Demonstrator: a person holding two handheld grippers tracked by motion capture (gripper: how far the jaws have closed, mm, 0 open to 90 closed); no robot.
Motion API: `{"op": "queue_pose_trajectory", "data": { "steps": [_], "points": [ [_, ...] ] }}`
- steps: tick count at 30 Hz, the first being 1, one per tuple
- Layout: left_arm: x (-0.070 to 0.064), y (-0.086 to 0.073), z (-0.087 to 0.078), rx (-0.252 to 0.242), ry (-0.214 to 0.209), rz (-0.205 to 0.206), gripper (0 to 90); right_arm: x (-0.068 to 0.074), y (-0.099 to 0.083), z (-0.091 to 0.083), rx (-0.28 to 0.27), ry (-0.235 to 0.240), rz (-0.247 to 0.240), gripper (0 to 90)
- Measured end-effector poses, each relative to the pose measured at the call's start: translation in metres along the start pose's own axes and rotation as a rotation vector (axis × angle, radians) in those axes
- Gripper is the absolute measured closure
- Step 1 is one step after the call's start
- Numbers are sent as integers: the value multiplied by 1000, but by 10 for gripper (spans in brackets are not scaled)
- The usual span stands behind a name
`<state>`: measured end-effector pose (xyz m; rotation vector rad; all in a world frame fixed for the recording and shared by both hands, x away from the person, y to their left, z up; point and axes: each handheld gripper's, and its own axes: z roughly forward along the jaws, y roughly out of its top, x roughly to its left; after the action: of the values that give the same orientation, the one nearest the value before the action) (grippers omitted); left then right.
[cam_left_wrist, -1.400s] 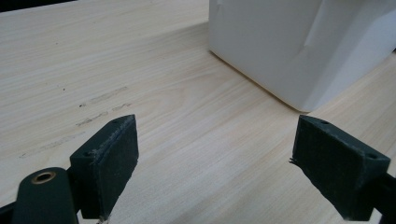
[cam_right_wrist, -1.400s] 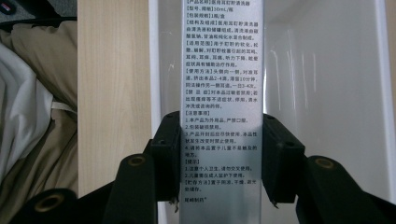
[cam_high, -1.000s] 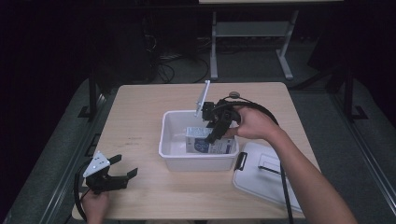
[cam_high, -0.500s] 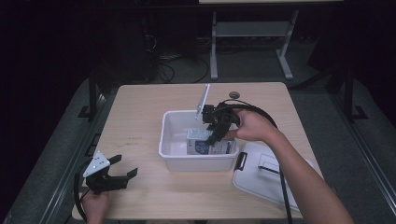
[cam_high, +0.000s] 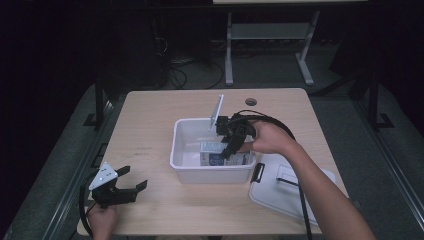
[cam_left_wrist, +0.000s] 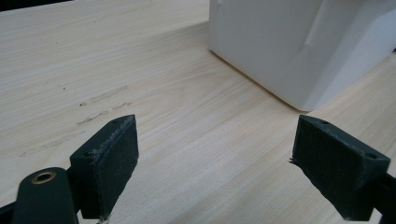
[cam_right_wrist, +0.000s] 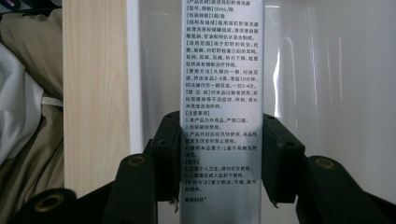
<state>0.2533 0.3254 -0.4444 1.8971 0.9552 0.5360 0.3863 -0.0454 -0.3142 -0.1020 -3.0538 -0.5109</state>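
Right gripper (cam_high: 231, 145) has dipped lower into the white bin (cam_high: 186, 131): its jaws are clamped on the slim printed box (cam_right_wrist: 222, 107), one pad per side, box running straight ahead. I read that as mid-placement, release next. Left gripper (cam_high: 131, 184) idle, jaws wide apart over bare bench (cam_left_wrist: 140, 70).

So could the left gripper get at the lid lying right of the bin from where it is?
Probably not directly: the left gripper sits at the near left edge, and the white bin stands between it and the lid.
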Motion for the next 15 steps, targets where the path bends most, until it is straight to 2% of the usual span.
{"op": "queue_pose_trajectory", "data": {
  "steps": [15],
  "points": [
    [0,0,0,0,0,0,136,-2,-3,10,15,9,0,548]
  ]
}}
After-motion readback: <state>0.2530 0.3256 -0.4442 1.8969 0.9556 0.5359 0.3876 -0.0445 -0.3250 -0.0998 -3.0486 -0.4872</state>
